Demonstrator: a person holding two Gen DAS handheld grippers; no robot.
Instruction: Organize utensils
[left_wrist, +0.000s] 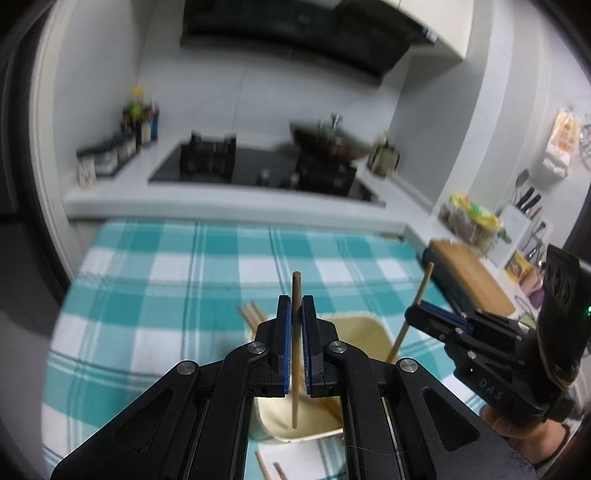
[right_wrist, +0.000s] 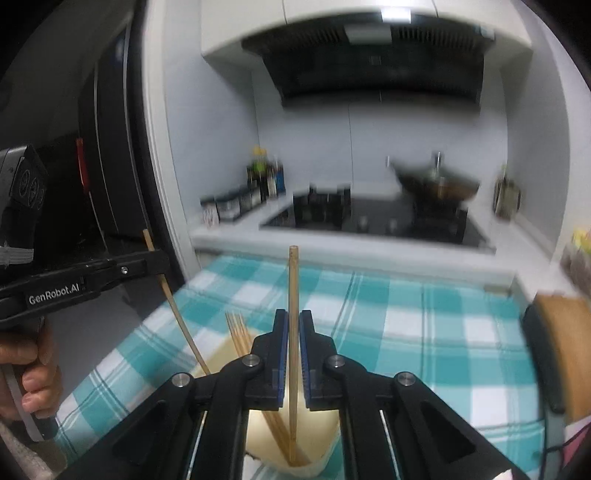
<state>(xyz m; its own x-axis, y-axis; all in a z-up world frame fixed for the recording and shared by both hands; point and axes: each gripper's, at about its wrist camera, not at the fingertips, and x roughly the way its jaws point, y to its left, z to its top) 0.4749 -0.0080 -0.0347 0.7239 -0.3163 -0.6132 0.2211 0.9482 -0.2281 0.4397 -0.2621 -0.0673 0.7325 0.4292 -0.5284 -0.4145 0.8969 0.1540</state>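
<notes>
Holding one chopstick upright in each gripper over a cream holder on a checked tablecloth.

The left gripper (left_wrist: 296, 306) is closed narrowly on a chopstick (left_wrist: 296, 354) whose lower tip hangs inside the cream holder (left_wrist: 295, 421); the right gripper (right_wrist: 293, 325) likewise clamps its own chopstick (right_wrist: 293, 332), its tip down in the same holder beside several chopsticks (right_wrist: 238, 338) leaning against the far rim. Loose sticks (left_wrist: 271, 469) lie on the cloth at the near edge. A teal-and-white tablecloth (left_wrist: 166, 280) covers the table, with a wooden cutting board (left_wrist: 472, 273) by its right edge. Beyond the far edge runs a white counter with a black stove (left_wrist: 255, 166), a wok (right_wrist: 436, 184), bottles (left_wrist: 142, 118) and a range hood (right_wrist: 373, 55) above.
</notes>
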